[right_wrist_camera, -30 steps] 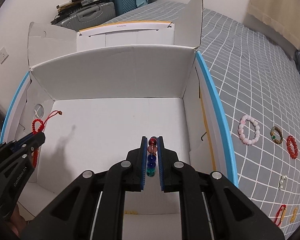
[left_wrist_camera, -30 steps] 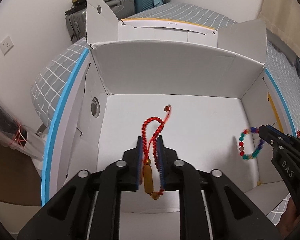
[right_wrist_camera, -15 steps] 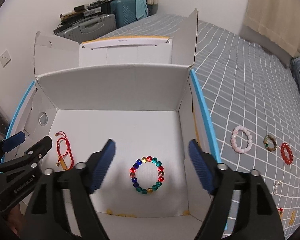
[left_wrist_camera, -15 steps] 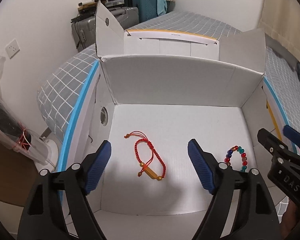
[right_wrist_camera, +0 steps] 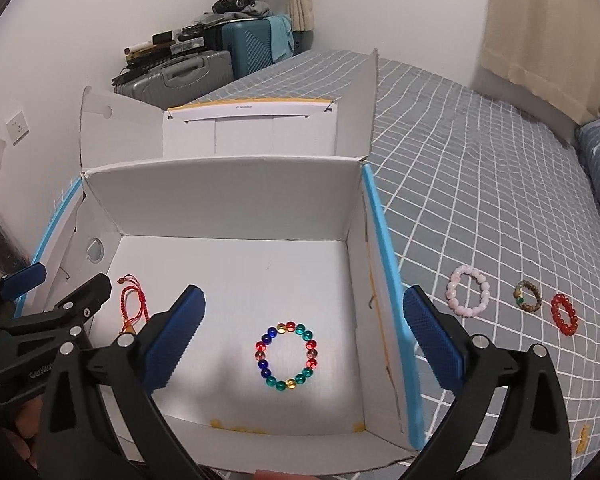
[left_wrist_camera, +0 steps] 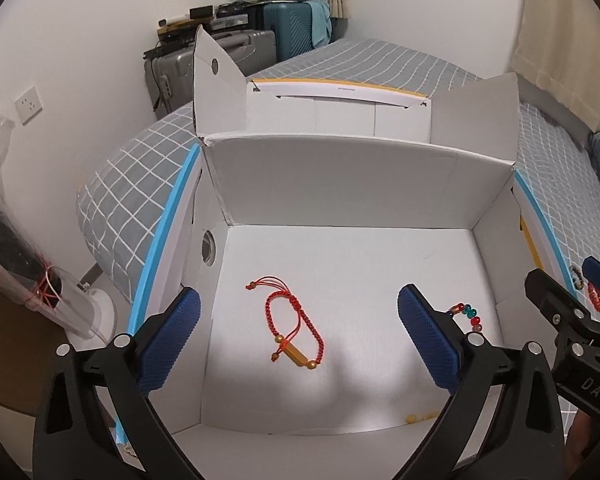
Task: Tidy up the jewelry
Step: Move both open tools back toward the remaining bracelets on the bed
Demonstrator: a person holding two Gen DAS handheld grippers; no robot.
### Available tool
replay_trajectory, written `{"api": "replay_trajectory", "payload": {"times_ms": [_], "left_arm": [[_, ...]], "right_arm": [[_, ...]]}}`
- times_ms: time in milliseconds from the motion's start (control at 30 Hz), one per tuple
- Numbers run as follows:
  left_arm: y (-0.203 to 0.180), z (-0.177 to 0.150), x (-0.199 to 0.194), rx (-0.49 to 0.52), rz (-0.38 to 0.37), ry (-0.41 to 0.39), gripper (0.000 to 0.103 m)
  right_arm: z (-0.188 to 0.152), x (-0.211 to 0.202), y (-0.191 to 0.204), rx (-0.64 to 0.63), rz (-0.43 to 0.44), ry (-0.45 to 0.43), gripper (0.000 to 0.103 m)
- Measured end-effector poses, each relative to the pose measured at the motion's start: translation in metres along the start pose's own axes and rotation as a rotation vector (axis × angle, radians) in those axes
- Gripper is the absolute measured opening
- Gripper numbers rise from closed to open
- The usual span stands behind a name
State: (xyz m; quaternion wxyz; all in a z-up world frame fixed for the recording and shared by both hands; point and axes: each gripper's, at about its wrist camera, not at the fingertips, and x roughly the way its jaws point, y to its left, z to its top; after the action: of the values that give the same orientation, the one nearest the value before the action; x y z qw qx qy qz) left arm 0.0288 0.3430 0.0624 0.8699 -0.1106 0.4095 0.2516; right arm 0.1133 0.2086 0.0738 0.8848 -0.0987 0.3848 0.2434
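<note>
A white open cardboard box [left_wrist_camera: 340, 184] [right_wrist_camera: 228, 196] stands on the bed. A red cord bracelet with a gold bar [left_wrist_camera: 294, 330] lies on the box floor; it also shows at the left in the right wrist view [right_wrist_camera: 129, 304]. A multicoloured bead bracelet [right_wrist_camera: 287, 356] lies flat on the floor to its right, partly hidden behind my left finger in the left wrist view [left_wrist_camera: 469, 314]. My left gripper [left_wrist_camera: 298, 342] is open and empty above the cord bracelet. My right gripper [right_wrist_camera: 305, 342] is open and empty above the bead bracelet.
On the grey checked bedspread right of the box lie a pink bead bracelet [right_wrist_camera: 468, 296], a brown bead bracelet [right_wrist_camera: 528, 297] and a red bead bracelet [right_wrist_camera: 565, 315]. Suitcases [right_wrist_camera: 180, 74] stand by the far wall. A plastic bag [left_wrist_camera: 16, 264] hangs at the left.
Both grippers opened and let go: the red cord bracelet and the bead bracelet dropped onto the box floor. Both grippers have since pulled back and up.
</note>
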Motion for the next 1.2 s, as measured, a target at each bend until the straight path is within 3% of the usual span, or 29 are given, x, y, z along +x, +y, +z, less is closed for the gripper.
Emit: {"api": "replay_trajectory", "payload": {"times_ms": [700,1200], "left_arm": [[-0.053,0.0,-0.036,0.074,-0.066,-0.057,0.097],[-0.143,-0.016,-0.061,0.197,-0.189,-0.072,0.097]], "right_arm": [[-0.022,-0.061,-0.075,0.077,-0.121,-0.043,0.095],[-0.068,-0.104,-0.166,0.197,-0.242,-0.028,0.095]]}}
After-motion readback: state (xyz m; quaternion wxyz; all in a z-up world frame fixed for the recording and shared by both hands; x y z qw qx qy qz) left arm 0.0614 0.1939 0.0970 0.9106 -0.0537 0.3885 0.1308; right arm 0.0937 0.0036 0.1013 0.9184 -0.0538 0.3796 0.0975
